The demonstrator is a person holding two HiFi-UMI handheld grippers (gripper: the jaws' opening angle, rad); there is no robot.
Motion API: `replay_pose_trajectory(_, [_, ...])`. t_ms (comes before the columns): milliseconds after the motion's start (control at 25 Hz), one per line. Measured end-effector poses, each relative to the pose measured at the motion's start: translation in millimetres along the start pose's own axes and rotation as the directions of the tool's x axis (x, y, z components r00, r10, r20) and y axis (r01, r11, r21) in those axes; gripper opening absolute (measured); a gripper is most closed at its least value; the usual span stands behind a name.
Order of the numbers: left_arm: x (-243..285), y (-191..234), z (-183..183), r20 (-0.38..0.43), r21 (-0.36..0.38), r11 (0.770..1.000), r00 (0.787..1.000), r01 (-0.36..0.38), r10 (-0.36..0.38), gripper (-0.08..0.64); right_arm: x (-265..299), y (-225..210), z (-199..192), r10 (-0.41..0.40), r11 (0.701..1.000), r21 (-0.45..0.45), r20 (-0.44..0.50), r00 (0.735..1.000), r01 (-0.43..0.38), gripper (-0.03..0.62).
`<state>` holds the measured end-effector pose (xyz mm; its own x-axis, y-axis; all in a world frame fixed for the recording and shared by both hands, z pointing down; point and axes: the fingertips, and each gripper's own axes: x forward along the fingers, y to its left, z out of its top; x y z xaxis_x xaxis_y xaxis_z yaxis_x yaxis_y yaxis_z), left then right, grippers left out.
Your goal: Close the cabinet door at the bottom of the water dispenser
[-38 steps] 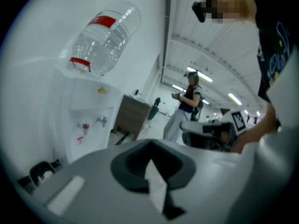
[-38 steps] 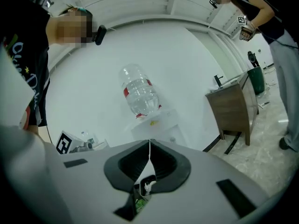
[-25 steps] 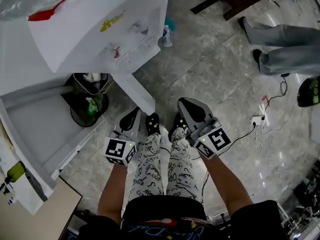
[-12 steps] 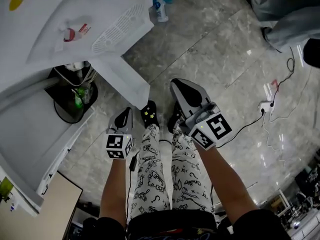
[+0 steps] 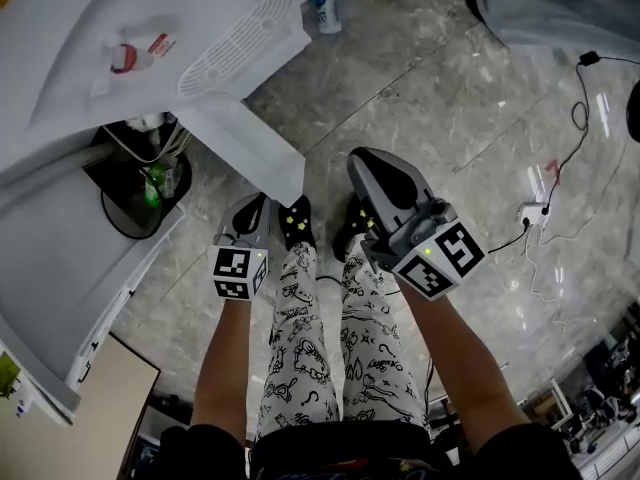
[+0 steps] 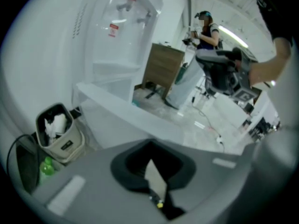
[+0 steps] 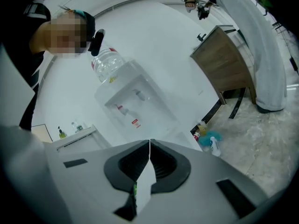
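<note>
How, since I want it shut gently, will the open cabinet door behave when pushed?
The cabinet door is a thin, flat white panel, so probably light and stiff. Hinged at the water dispenser, it should swing rather than slide; its smooth face may be slippery.

The grey left hand-held gripper (image 6: 150, 148) fills the bottom of the frame, its 2 dark-padded jaws together with nothing between them. Beyond it the white cabinet door (image 6: 126, 111) stands open across the middle of the frame, under the white water dispenser (image 6: 117, 27) at upper left. A beige waste bin with a black liner (image 6: 58, 134) sits at lower left, a green bottle (image 6: 46, 168) just beside it.
</note>
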<state>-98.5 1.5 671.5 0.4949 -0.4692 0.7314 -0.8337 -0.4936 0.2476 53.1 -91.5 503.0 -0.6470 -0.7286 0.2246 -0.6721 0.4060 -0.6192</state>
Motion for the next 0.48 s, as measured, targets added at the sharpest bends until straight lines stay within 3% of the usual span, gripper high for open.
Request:
replay_pose_trajectory(200, [21.0,-7.6,28.0,0.051,-0.014,1.0,0.998,0.023,-0.022,0.0,-0.8,-17.3,1.0,-0.051,0.999,-0.017,-0.001,0.999,0.051,0.017])
replay_pose_trajectory(480, [72.8,-19.8,83.2,0.084,0.076,0.993,0.992,0.09,-0.097,0.0,1.8,-29.7,1.3,-0.028,0.997,-0.068,-0.047,0.998,0.025,0.017])
